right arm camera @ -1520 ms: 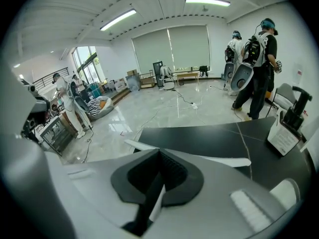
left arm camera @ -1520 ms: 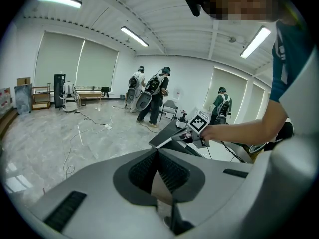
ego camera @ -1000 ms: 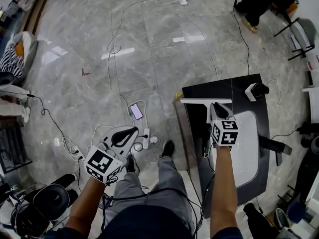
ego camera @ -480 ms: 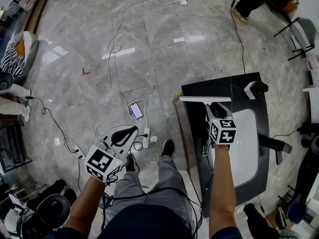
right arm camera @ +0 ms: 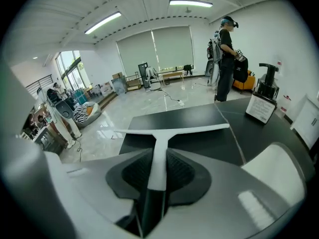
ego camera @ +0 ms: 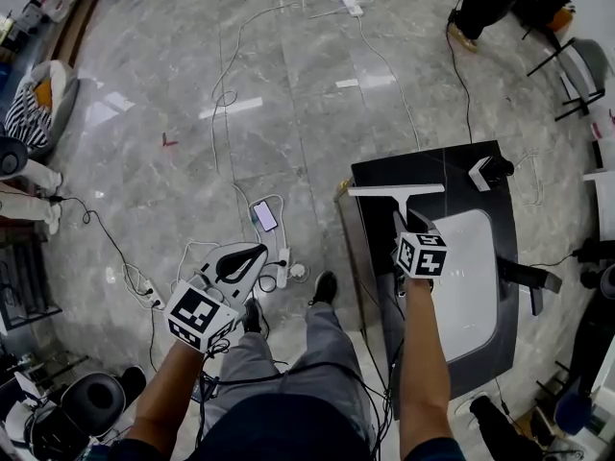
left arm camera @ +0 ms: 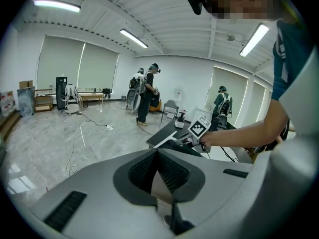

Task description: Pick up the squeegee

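Right gripper (right arm camera: 157, 159) lower, jaws closing round squeegee (right arm camera: 160, 131) handle.

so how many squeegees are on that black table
1. The squeegee sits at the far left corner of the black table, handle between the closing jaws of the right gripper. The arm may hide more.

Black table (ego camera: 452, 166), phone (ego camera: 262, 215) on marble floor (ego camera: 144, 75), trailing white cables (ego camera: 222, 94)

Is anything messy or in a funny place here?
Yes. A phone lies on the floor among loose white cables and a power strip, right by the person's shoe, where it might get stepped on.
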`<state>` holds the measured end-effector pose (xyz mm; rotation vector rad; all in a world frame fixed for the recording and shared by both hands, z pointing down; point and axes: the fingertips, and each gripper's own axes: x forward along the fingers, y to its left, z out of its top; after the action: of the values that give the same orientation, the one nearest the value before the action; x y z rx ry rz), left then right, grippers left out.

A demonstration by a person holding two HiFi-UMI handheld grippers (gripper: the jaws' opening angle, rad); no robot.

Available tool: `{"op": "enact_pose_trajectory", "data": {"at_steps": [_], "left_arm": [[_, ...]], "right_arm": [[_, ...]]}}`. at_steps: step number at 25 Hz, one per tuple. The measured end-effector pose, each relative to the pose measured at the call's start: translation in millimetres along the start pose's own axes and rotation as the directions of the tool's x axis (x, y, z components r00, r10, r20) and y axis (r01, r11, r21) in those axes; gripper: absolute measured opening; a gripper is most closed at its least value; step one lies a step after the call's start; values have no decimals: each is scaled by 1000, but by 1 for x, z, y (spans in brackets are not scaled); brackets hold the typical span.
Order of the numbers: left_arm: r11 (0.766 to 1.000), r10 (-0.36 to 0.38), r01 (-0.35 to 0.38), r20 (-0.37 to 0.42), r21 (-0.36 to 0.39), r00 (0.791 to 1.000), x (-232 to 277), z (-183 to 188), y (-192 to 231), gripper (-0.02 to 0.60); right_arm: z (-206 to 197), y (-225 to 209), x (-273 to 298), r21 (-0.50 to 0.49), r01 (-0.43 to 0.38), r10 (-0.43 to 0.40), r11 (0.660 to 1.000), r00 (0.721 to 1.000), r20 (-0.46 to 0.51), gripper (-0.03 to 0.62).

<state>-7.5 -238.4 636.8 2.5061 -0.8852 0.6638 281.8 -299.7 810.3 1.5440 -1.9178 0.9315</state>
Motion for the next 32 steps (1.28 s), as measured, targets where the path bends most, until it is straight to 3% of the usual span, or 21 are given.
{"op": "enact_pose_trajectory", "data": {"at_steps": [8,18,26,32], "left_arm": [[1000,24,-24,30,14,999,-36,13,0,6],[997,45,-50,83,54,996,-98,37,-5,5],[993,66,-78,143,83,988,-157,59,-9,6],[990,75,-96,185,106,980,-195,71,-16,6]], "right_arm": [[11,1,-38,68,38,-42,997,998,53,94],[55,41,-121,77,19,-34,997,981,191,94],[90,85,-208,42,-12,-2,999,948,317,94],[116,114,-278,7,-30,25,1000,907,420,94]]}}
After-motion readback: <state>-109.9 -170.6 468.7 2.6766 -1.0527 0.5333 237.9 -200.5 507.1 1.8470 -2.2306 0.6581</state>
